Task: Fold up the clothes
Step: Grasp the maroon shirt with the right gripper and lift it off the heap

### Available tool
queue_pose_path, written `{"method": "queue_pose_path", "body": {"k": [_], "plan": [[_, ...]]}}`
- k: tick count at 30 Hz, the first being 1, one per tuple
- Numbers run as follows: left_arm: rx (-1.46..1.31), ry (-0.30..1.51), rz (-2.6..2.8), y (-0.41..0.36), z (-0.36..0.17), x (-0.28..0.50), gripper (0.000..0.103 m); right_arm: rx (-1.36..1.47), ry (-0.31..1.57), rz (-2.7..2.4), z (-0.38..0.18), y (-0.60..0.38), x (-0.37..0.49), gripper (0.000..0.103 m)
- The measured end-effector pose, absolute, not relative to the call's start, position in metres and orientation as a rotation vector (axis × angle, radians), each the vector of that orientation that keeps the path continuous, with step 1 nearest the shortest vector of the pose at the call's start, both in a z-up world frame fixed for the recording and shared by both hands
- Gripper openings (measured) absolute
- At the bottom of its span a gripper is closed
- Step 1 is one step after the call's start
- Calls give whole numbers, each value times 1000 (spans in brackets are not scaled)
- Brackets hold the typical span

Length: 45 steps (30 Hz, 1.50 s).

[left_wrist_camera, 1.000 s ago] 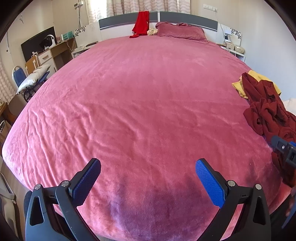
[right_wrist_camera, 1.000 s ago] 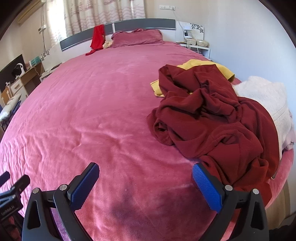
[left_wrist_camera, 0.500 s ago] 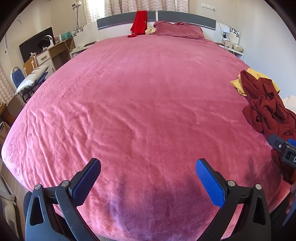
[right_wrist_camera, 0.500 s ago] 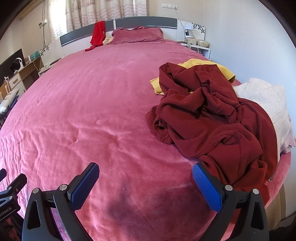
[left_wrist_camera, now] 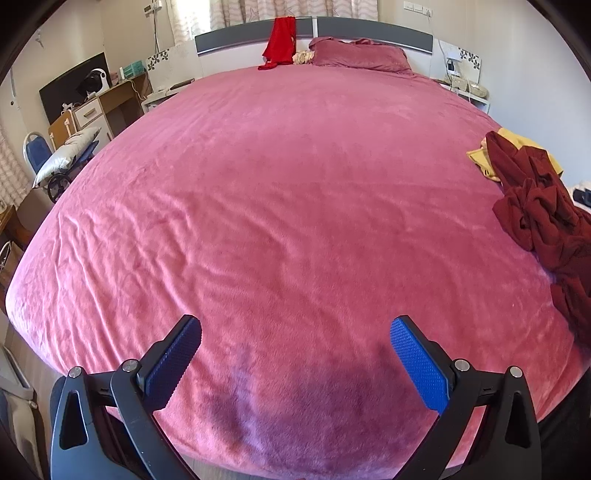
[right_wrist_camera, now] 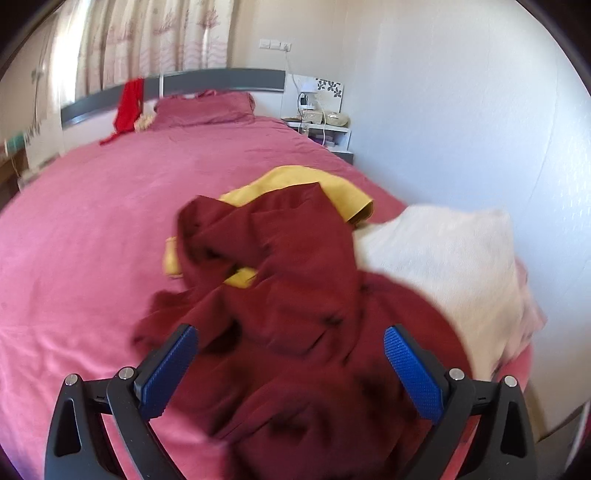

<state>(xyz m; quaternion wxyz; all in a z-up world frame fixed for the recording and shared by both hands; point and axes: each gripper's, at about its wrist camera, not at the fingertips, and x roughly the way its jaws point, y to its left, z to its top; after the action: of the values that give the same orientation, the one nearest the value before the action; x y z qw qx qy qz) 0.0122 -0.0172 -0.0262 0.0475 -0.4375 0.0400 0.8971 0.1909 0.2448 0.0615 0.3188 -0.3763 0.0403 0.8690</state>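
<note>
The left gripper [left_wrist_camera: 295, 360] hangs over the near edge of the bed [left_wrist_camera: 280, 206], its blue-padded fingers [left_wrist_camera: 417, 363] spread wide with nothing between them, only the pink plush cover below. The right gripper [right_wrist_camera: 290, 363] is just as wide open and grips nothing; it hovers right above the crumpled dark red garment [right_wrist_camera: 295, 332], whose folds fill the gap between the two pads, though I cannot tell whether the pads touch the cloth, since that view is blurred.

The dark red garment lies in a heap at the right side of the bed, near the edge; from the left wrist view it shows as a bunched mass [left_wrist_camera: 543, 218] well to the right of the left gripper. Under its far end lies a yellow garment [right_wrist_camera: 314, 184], part of it peeking out through a fold in the red. Just to the right, touching the red heap, sits a white fluffy piece of cloth [right_wrist_camera: 443, 266].

Farther off, the cover stretches smooth and mostly bare to a matching pink pillow [left_wrist_camera: 358, 57] at the grey headboard [left_wrist_camera: 373, 31]. A bright red cloth [left_wrist_camera: 280, 40] hangs over the headboard beside it. A white nightstand [right_wrist_camera: 325, 134] stands at the far right corner, and a desk [left_wrist_camera: 99, 107] with a dark screen against the left wall.
</note>
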Motion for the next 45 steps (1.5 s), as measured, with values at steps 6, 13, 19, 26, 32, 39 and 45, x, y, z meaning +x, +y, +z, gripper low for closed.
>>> {"method": "queue_pose_path", "body": {"k": [6,13,19,26,32,39,45], "plan": [[-1386,127,2724,-29,-35,14,103,-1158,-8,2250,35,271,161,101],[-1437,122,2716,-39,-46,10,103,-1336,59,2221,-4,288,154,70],[-1479,120,2691,-40,-48,8,103,-1233,217,2290,7,292,179,23],[-1470,99,2713,-51,-48,7,103,-947,676,2504,73,284,227,21],[-1448,38,2742,-69,-42,9,103,-812,781,2841,162,224,222,20],[-1432,-23,2835,-111,-24,10,103,-691,854,3306,271,104,185,20],[-1410,-57,2990,-165,0,20,103,-605,1273,3571,342,18,138,20]]}}
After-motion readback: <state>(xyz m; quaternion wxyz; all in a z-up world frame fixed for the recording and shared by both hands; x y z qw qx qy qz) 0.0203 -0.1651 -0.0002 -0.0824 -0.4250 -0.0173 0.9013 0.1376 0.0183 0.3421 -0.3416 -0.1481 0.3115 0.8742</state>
